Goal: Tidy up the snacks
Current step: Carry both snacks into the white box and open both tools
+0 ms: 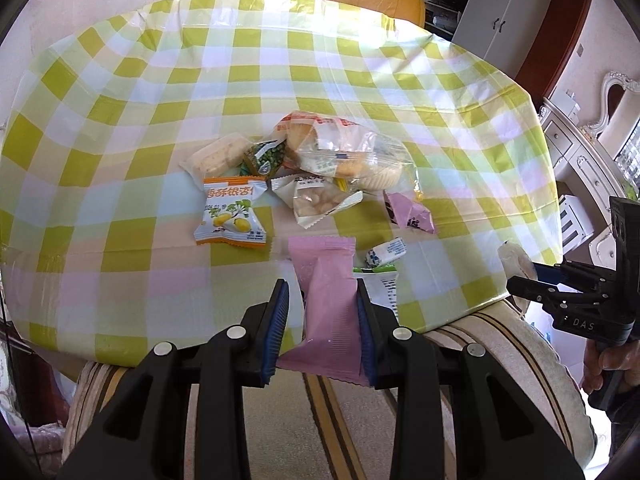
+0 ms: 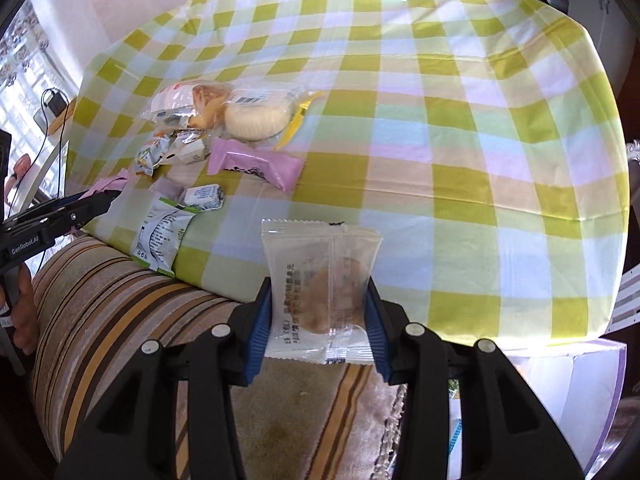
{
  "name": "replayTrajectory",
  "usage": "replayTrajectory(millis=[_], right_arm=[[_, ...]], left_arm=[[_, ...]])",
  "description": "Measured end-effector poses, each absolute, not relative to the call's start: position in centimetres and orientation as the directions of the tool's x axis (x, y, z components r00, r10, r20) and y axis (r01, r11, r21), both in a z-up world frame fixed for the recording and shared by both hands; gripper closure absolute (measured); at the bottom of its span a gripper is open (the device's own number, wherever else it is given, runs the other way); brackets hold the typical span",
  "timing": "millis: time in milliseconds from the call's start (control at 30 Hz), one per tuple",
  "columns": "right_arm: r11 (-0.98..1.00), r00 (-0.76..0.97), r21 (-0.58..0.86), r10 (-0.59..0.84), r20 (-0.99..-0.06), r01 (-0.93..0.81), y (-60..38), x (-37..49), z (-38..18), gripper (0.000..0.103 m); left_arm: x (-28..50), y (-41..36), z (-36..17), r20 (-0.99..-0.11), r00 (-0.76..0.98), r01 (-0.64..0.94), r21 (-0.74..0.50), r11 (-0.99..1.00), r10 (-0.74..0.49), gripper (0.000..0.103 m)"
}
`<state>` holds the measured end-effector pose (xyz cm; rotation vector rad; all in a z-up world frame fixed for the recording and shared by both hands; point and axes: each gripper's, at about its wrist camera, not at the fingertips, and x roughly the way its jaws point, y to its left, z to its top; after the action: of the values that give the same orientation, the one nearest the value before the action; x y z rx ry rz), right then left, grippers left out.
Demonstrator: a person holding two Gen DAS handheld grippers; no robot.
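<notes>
- Left gripper [image 1: 322,312] is squeezing a pink snack pack [image 1: 326,300], holding it up over the table's near edge.
- Right gripper [image 2: 319,312] is pinching a clear cookie pack [image 2: 320,280], also off the table.
- Other snacks are sitting in a pile [image 1: 312,168] on the checked cloth [image 1: 400,80], w/ a green-white pack [image 2: 160,236] hanging over the edge.
- Packs are slippery & thin, so they could be sliding out; the edge pack could fall if bumped.

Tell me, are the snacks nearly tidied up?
Not yet. Nothing looks sorted so far. The left hand-held gripper holds a pink packet, and the right hand-held gripper holds a clear cookie packet, both at the table's near edge. A jumbled pile of snacks lies on the tablecloth, so most of the job is left.
</notes>
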<state>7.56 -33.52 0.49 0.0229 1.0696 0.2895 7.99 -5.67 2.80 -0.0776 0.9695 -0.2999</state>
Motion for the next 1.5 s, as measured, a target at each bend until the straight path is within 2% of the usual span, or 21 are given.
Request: replayTrajectory(millis=[567, 967, 1500], right_arm=[[0.977, 0.496, 0.199, 0.133, -0.858, 0.081, -42.2, 3.0, 0.0, 0.06], [0.944, 0.459, 0.202, 0.063, -0.886, 0.26, -47.5, 0.3, -2.6, 0.06], [0.865, 0.424, 0.201, -0.016, -0.906, 0.461, -52.7, -2.3, -5.2, 0.06]], left_arm=[[6.1, -16.4, 3.8, -0.785, 0.44, 0.466, -0.217, 0.858, -0.437, 0.072], [4.9, -24.9, 2.8, -0.8, 0.289, 0.628, -0.256, 0.735, -0.525, 0.072], [5.5, -30.7, 0.0, -0.809, 0.066, 0.644, -0.413, 0.644, -0.584, 0.072]])
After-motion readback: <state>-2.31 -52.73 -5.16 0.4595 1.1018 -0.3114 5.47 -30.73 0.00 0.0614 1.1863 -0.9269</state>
